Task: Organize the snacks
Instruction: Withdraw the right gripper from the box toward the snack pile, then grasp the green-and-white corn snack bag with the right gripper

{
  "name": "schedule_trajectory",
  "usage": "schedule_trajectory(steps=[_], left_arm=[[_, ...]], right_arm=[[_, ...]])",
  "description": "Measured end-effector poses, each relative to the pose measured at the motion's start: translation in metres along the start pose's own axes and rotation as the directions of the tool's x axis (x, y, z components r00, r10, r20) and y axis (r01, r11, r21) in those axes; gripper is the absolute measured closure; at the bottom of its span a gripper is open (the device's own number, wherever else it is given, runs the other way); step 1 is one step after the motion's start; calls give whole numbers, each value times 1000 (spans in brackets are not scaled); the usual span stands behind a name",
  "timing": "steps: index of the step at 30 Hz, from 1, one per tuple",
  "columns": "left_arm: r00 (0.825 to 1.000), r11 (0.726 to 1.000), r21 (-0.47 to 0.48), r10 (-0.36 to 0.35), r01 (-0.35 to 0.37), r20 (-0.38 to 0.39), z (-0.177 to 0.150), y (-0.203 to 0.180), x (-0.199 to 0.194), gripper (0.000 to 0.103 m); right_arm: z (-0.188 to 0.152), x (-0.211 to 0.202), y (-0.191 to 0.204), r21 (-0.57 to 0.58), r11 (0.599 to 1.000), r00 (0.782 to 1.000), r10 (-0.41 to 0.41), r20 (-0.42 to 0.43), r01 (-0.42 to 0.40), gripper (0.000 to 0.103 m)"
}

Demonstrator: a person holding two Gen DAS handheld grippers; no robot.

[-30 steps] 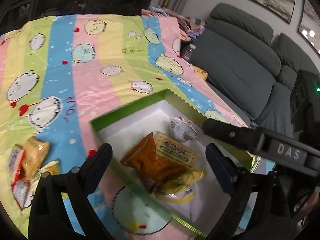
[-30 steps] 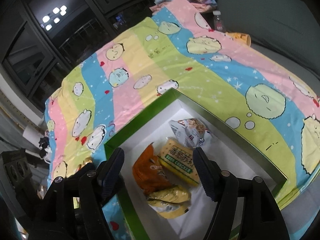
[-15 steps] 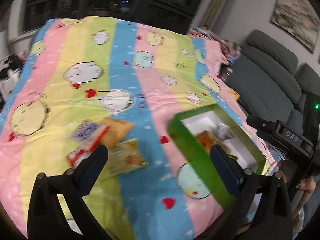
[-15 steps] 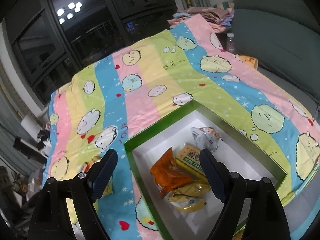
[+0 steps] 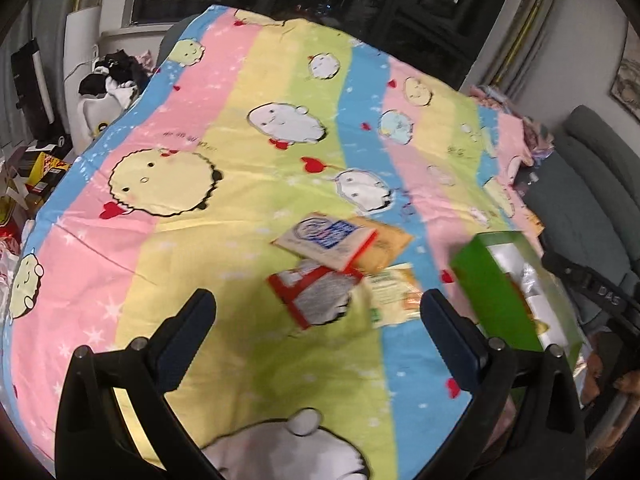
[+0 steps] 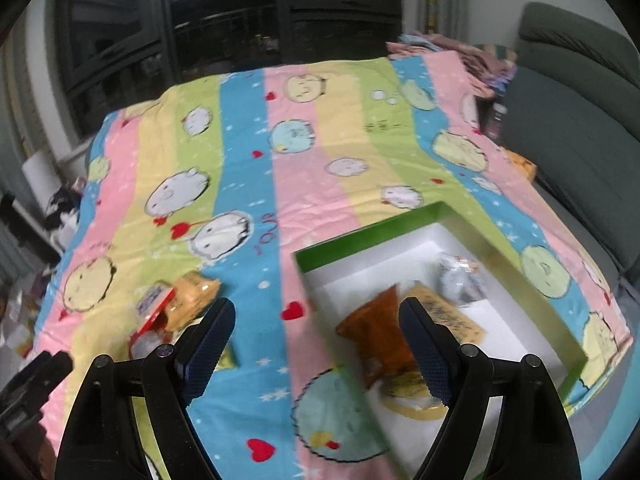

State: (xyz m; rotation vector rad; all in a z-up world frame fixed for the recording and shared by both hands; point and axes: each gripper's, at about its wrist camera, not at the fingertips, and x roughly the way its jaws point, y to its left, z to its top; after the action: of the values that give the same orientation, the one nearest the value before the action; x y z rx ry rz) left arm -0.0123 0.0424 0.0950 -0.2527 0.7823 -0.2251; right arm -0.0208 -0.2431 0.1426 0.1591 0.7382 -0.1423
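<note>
A green box with a white inside (image 6: 504, 248) lies on the striped bedsheet and holds an orange packet (image 6: 376, 332), a cracker pack (image 6: 452, 316), a silvery packet (image 6: 460, 276) and a yellow packet (image 6: 412, 400). A loose pile of snacks lies to its left: a blue-and-red pack (image 5: 328, 240), a red-and-white pack (image 5: 316, 296), a yellow-green pack (image 5: 392, 292). The pile also shows in the right wrist view (image 6: 176, 304). My left gripper (image 5: 316, 320) is open and empty, just short of the pile. My right gripper (image 6: 316, 336) is open and empty over the box's left wall. The box shows at the right in the left wrist view (image 5: 492, 280).
The cartoon-print sheet (image 5: 200, 160) covers the whole surface. A grey sofa (image 6: 580, 120) stands along the right. Clutter and bags (image 5: 36, 176) sit on the floor past the left edge. Folded cloths (image 6: 480, 60) lie at the far right corner.
My left gripper has swung left from over the box to face the loose snack pile. My right gripper has pulled back and turned left, so the box now sits to its right.
</note>
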Motion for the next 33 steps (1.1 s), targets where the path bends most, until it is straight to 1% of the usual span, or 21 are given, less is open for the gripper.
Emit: schedule_trajectory(steps=[6,8,11,13,15,18,21,24,29,33], left_arm=[[999,998,-56,12,-15,-38,-1,24,8,1],[999,997,-74,17,-20,-40,0,28,8,1],[998,995,-83,47,-49,-31,1,32,6,1],[998,994,-91,50,-52,-32,1,36,6,1],[998,993,-106,43,-48,-44,1,40,7,1],[997,992,-113,46,-53,-63,0,43,11,1],[995,991,-117,51,-61,-85,-1,44,15,1],[994,991,-120,50,-62,-100,-2,45,19,1],[991,990,-115,64,-78,-120,-4,46,25,1],[989,990,-113,67,-82,-130,-4,45,28,1]], right_arm=[[-9,13,34,-83,997,1000,-3,-27,1,19],[-12,17,43,-101,995,999,18,-40,-22,19],[-16,24,57,-113,991,995,61,-80,-70,19],[-18,28,64,-118,988,991,83,-107,-95,19],[-20,31,71,-118,983,982,124,-139,-141,19],[-20,43,81,-108,971,956,184,-229,-213,19],[-19,59,90,-89,961,928,224,-298,-261,19],[-19,77,99,-98,959,915,220,-338,-266,19],[-27,113,108,-126,965,902,165,-398,-232,19],[-33,131,113,-160,965,903,124,-412,-206,19]])
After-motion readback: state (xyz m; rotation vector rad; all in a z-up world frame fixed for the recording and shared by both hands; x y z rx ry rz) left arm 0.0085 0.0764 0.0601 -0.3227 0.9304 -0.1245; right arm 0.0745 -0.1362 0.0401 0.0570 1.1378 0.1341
